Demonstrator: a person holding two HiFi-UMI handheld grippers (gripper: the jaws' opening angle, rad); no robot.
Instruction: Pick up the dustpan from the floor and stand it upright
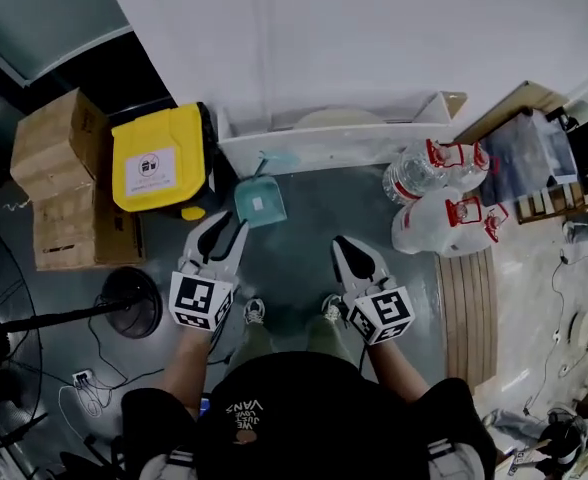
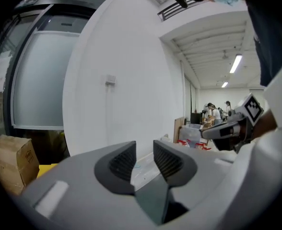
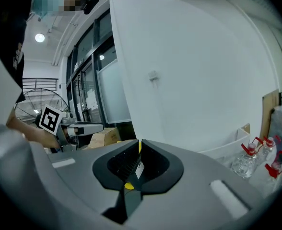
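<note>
- Presently the left gripper (image 1: 228, 226) is held up off the floor with its jaws apart and nothing between them. The right gripper (image 1: 347, 245) has its jaws drawn almost together and grips nothing. Only a sliver of yellow and white shows through the slit, probably the bin beyond.
- Below and just ahead of the left gripper's tips, the teal dustpan (image 1: 259, 200) appears to stand on edge with its handle up, leaning on a low white ledge (image 1: 374, 140). Neither gripper touches it.
- Because the dustpan seems propped by that lean alone, it could slide on the smooth floor and fall flat again.
- Left of the dustpan, ahead of the left gripper, a yellow bin (image 1: 159, 158) sits close beside it. A nudge to the bin, or a gripper reaching back down, could tip the pan.
- Farther off, ahead and to the right of the right gripper, clear water bottles (image 1: 439, 193) lie on the floor. One rolling could strike the ledge.
</note>
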